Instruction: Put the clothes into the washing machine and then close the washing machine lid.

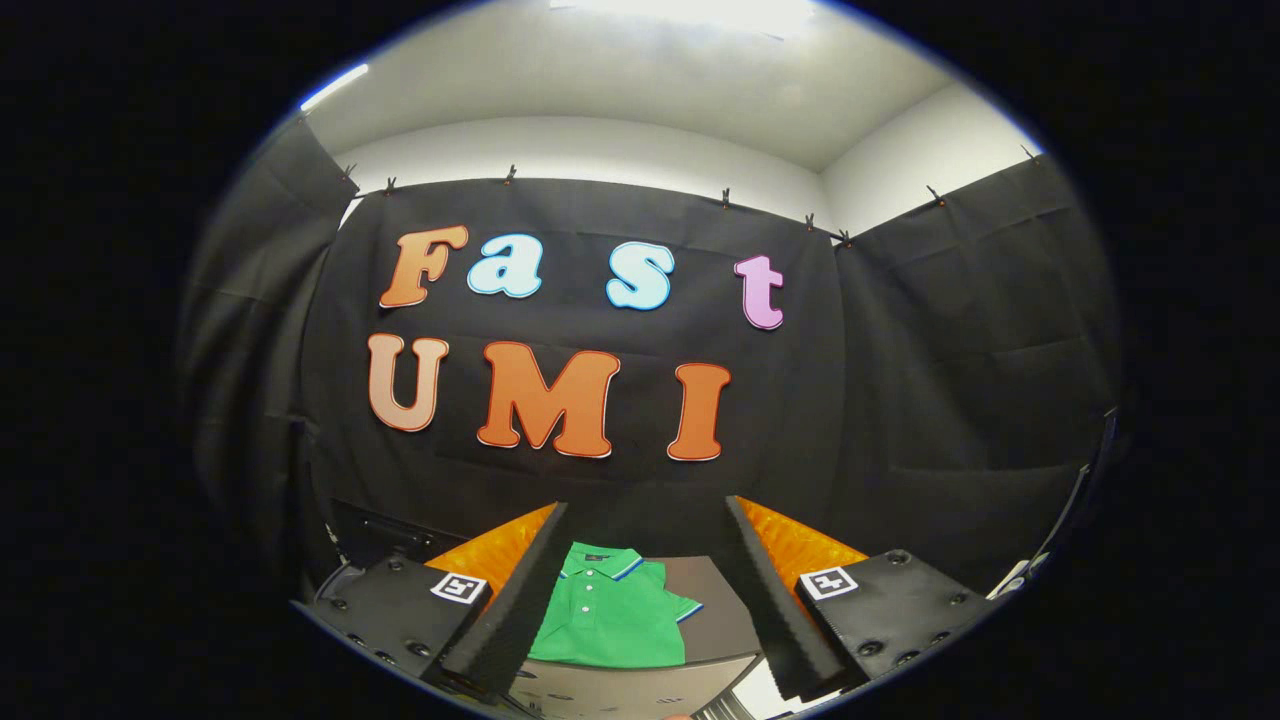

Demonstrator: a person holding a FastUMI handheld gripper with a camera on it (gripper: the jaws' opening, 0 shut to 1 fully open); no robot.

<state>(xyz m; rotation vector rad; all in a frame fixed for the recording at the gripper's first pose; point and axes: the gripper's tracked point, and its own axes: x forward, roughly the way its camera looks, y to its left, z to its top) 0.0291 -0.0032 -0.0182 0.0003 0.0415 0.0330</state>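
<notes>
My gripper (645, 590) points forward and slightly down, its two black ribbed fingers (520, 600) spread wide apart with nothing held between them. Orange panels back each finger, and a small square marker sits on each black finger base.

In the open gap between the fingers, just ahead and below, lies a green polo shirt (610, 615), neatly folded with its collar toward the far side, buttons showing down the front. Neither finger touches it. The left finger's inner edge overlaps the shirt's left side in my view; there is bare surface between the shirt's right sleeve and the right finger.

The shirt rests on a flat grey surface (715, 600), whose near edge runs just under the shirt's hem. I cannot tell for certain whether this surface is the washing machine's lid.

Beyond the fingers the black cloth wall (900, 380) hangs across the back and both sides, with open room in front of it above the grey surface.
</notes>
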